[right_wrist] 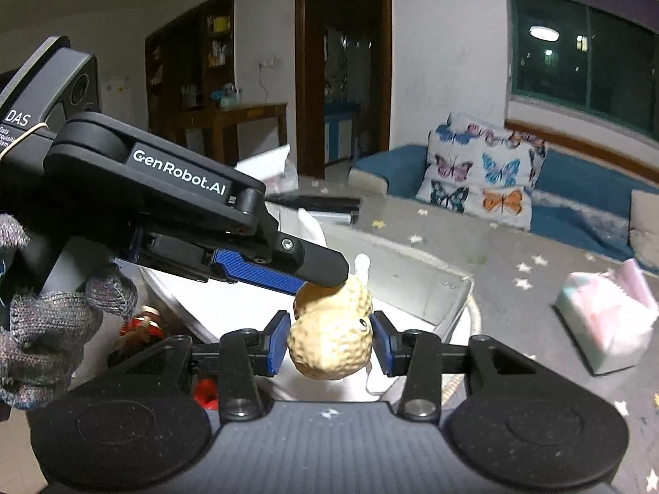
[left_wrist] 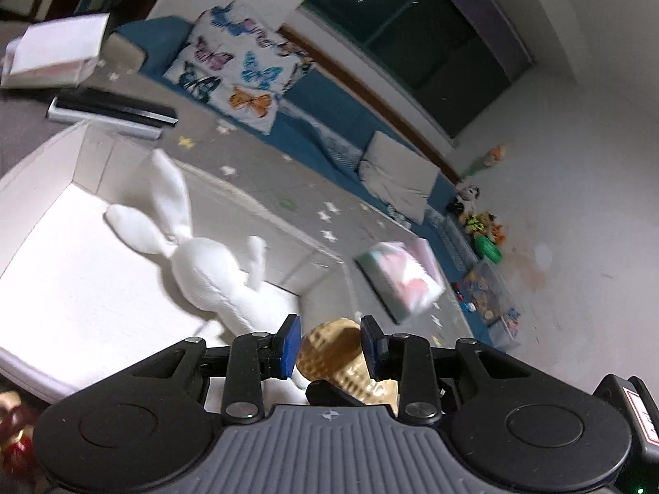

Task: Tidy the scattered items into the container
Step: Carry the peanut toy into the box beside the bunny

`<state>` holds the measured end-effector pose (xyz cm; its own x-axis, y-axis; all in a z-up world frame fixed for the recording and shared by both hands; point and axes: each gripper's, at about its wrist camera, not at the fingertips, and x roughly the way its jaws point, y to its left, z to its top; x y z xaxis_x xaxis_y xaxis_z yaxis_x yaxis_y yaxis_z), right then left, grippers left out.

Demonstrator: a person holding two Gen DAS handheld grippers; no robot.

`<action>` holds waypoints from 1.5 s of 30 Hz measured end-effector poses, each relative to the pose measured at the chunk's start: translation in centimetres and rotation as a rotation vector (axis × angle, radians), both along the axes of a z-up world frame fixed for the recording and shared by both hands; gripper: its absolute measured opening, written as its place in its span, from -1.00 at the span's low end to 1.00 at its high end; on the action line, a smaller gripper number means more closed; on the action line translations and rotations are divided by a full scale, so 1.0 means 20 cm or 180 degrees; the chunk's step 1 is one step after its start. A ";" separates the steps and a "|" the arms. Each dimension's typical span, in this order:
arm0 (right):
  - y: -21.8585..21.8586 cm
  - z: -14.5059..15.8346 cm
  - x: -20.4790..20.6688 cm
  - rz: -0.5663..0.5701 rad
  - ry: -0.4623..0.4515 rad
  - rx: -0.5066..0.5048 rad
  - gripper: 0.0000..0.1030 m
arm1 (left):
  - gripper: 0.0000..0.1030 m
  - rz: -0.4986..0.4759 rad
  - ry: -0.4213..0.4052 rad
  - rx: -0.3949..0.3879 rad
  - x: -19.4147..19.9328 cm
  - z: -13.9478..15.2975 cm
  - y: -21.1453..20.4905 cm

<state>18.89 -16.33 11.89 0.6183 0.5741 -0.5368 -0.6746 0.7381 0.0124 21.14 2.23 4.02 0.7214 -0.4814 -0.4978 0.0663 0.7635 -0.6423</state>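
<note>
I count one peanut toy [right_wrist: 329, 346], one white bunny [left_wrist: 210, 263], one white bin [left_wrist: 61, 288], one tissue pack [right_wrist: 605, 321], one butterfly pillow [left_wrist: 239, 66], two grippers.

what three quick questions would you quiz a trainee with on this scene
1. True or false: the white bunny lies inside the white container.
2. What sits between the right gripper pads? A) peanut toy B) tissue pack C) butterfly pillow
3. Fill in: the left gripper is closed on the ___ toy too.

Key: 1 true; 2 A; 3 peanut
</note>
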 end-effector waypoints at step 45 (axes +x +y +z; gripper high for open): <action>-0.02 -0.05 -0.09 -0.0062 -0.0014 -0.0064 -0.02 | -0.34 0.0046 0.0320 0.0331 0.07 -0.16 -0.04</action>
